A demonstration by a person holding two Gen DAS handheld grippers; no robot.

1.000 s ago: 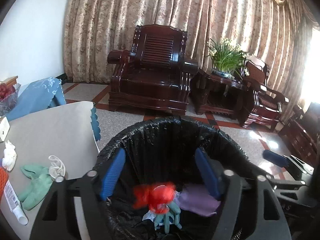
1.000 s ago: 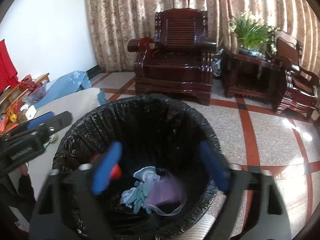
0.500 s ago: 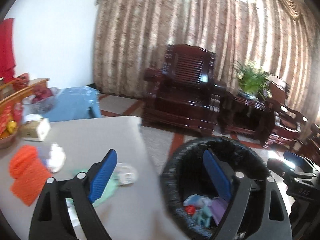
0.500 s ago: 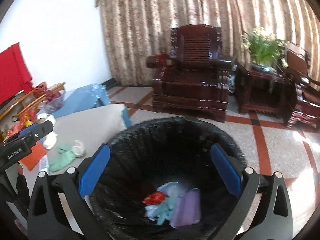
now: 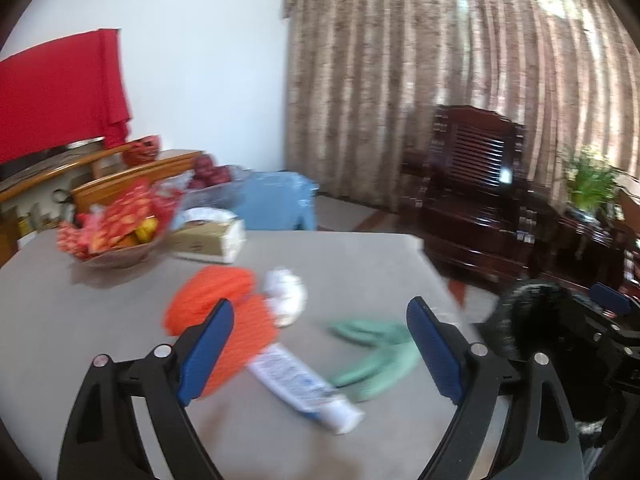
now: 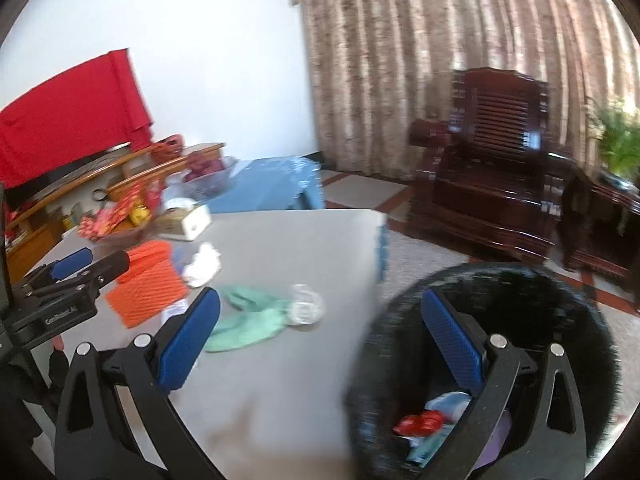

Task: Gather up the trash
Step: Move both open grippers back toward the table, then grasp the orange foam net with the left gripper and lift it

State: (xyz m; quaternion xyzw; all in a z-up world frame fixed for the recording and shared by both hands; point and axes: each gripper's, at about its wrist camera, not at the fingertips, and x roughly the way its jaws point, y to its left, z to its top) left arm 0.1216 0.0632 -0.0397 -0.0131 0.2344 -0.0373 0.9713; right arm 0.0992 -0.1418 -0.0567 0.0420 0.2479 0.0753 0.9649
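Observation:
On the grey table lie an orange net, a crumpled white tissue, a white tube and a green glove. My left gripper hangs open above the tube and net, holding nothing. In the right wrist view the glove lies beside a clear plastic piece, with the net and tissue farther left. My right gripper is open and empty over the table's edge, beside the black-lined bin, which holds red, blue and purple trash.
A bowl of red packets and fruit and a tissue box stand at the table's far side. A blue stool is behind it. Dark wooden armchairs and a potted plant stand before the curtains.
Both grippers have swung left from over the bin to the table. The red item seen under the left gripper now lies in the bin. Both jaws have spread a little wider.

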